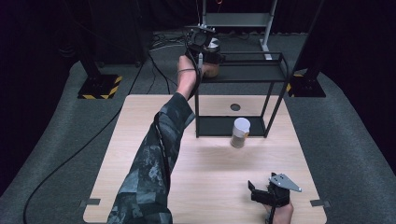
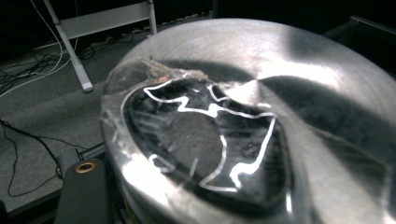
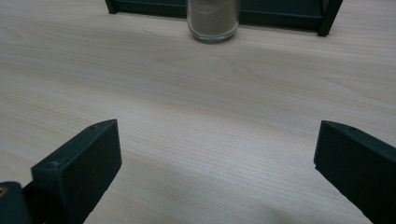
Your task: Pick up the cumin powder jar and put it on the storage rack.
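Pale wooden table (image 1: 140, 154); right tongs (image 3: 215, 168) released, left tongs' (image 1: 201, 43) state unclear, by unlabelled silver-lidded jar (image 2: 261, 93).

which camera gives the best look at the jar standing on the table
The high view: the jar shows whole, white lid on, standing before the rack. The right gripper view gives its lower part, cropped at the top edge.

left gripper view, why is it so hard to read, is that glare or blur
Both: in the left gripper view the metal lid sits so close that it is soft, with bright glare streaks across it. The right gripper view is sharper: even light on the table, and soft shadows under the open jaws. The high view is dim around the table.
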A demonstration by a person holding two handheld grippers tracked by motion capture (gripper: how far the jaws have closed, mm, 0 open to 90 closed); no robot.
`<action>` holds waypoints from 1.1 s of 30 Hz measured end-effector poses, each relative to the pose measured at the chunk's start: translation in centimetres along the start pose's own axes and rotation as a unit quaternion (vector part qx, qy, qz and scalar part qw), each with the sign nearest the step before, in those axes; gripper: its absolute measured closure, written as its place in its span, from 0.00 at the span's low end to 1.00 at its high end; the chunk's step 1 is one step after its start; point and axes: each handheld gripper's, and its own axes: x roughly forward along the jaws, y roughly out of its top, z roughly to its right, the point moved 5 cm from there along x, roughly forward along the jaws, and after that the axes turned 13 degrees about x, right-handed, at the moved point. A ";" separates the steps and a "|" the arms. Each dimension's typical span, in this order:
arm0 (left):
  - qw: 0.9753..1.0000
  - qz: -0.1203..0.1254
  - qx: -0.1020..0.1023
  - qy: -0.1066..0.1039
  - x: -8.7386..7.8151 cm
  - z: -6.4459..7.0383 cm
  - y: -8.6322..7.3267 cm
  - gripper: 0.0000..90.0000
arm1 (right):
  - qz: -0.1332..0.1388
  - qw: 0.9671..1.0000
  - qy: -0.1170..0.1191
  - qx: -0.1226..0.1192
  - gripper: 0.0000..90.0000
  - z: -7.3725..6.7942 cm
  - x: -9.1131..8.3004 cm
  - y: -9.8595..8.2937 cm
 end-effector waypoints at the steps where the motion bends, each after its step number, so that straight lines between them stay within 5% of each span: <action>1: 1.000 0.000 0.000 0.000 0.0 0.0 0.0 0.34 | 0.000 1.000 0.000 0.000 0.00 0.0 0.0 0.0; 24: 1.000 -0.003 0.009 0.005 -0.1 0.2 0.1 0.33 | 0.003 1.000 -0.002 0.001 0.00 0.0 0.0 -0.1; 28: 1.000 -0.010 0.027 -0.001 -0.3 0.5 0.5 0.08 | 0.003 1.000 -0.002 0.000 0.00 -0.1 0.0 -0.1; 33: 0.999 -0.034 0.042 -0.004 -0.9 0.7 1.3 0.00 | 0.004 1.000 -0.003 -0.002 0.00 -0.1 -0.1 -0.1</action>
